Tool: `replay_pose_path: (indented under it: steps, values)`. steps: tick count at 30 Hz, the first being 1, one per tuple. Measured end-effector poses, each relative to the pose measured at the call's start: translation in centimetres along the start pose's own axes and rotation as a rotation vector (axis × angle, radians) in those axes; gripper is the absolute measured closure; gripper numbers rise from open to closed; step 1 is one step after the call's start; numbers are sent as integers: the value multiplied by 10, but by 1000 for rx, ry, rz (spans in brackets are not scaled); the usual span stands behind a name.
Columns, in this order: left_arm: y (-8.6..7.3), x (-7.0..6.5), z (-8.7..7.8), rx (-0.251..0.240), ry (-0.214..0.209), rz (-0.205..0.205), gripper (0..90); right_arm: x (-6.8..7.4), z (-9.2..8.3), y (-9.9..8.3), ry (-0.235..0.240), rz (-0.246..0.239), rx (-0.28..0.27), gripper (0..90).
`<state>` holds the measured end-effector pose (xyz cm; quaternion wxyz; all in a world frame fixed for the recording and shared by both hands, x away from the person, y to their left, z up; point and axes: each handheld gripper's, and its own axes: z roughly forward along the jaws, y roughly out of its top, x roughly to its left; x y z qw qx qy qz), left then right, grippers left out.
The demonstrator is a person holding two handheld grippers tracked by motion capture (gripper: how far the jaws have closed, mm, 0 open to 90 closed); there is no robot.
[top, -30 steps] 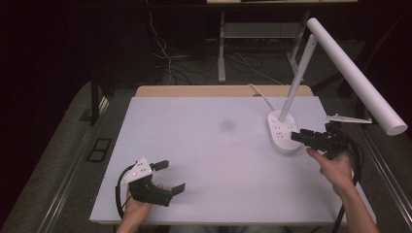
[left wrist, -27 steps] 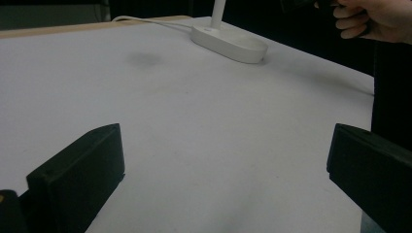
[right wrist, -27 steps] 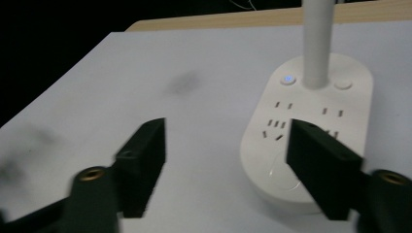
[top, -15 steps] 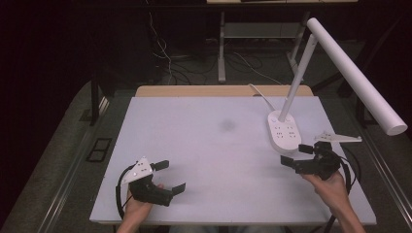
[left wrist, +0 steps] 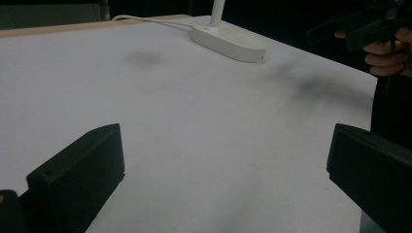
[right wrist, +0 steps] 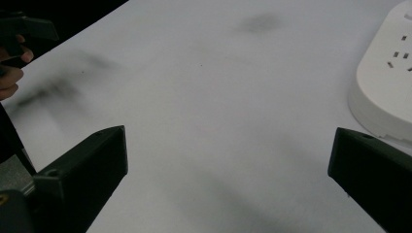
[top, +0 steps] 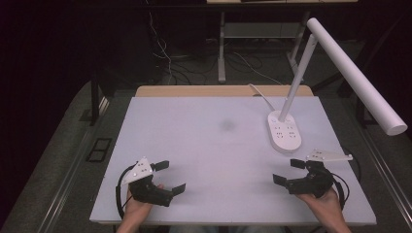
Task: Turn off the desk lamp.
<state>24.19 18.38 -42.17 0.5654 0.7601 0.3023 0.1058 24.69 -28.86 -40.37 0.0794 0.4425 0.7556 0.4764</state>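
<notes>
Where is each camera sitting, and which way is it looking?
High view: above the near edge, looking forward and down on the white table; both hands, the left gripper and the right gripper show.
Left gripper view: rides that gripper, looking across the table toward the white oval-based desk lamp; its black fingers show.
Right gripper view: rides that gripper, low over the table; its fingers show.
All three share the lamp base.

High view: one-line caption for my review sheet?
Both open grippers, left and right, rest empty near the table's front edge; desk lamp stands free.
</notes>
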Motion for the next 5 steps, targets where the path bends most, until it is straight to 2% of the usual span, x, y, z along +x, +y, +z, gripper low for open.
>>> replay_pose_path:
  steps: [5]
  values:
    - [0, 0, 1, 6, 1, 4, 0, 1, 0, -6, 10, 1, -9, 6]
